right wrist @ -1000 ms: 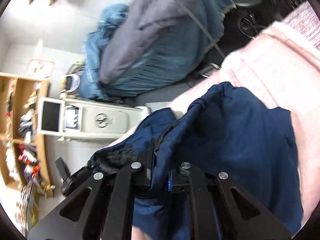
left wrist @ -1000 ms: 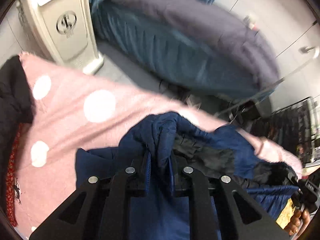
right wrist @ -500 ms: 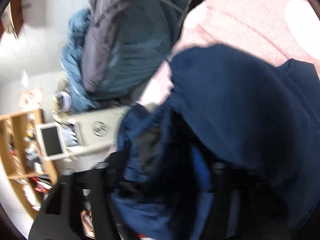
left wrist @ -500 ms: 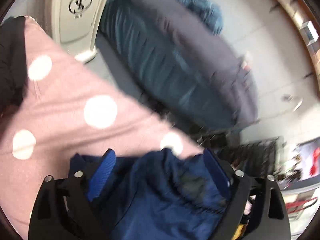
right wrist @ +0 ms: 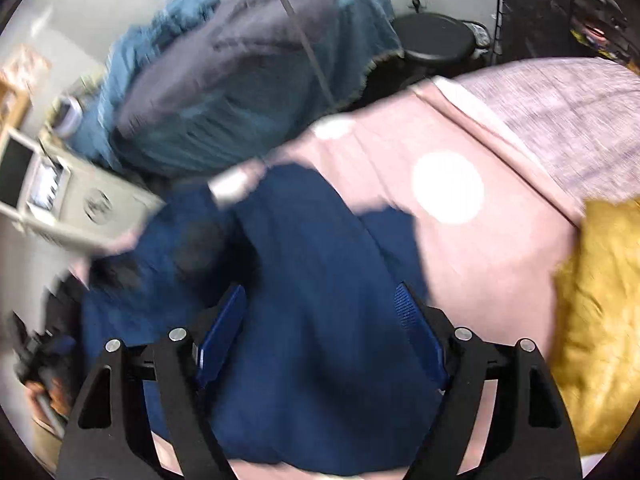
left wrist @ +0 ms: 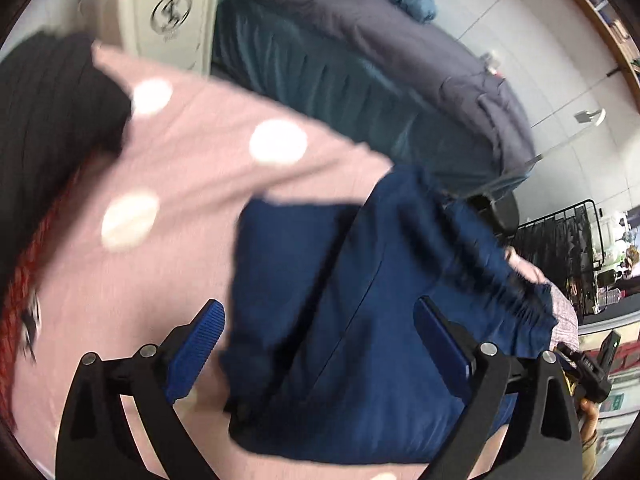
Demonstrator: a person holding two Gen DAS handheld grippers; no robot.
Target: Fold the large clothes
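A navy blue garment lies bunched on a pink bedspread with white dots. My left gripper hovers over the garment. Its jaws are opening wide, and the cloth lies below and between them with neither blue pad pressing on it. In the right wrist view the same garment spreads under my right gripper, which stands open above the fabric without gripping it. The pink spread shows to its right. Both views are blurred by motion.
A black garment and red fabric lie at the left of the spread, and a mustard-yellow cloth at the right. Beyond the edge sit a blue-grey bedding heap, a cream appliance, a black stool and a black rack.
Both grippers were shut on bunches of the navy garment a second ago. They let go and opened wide. The cloth has dropped onto the spread, and both hands have swung sideways.
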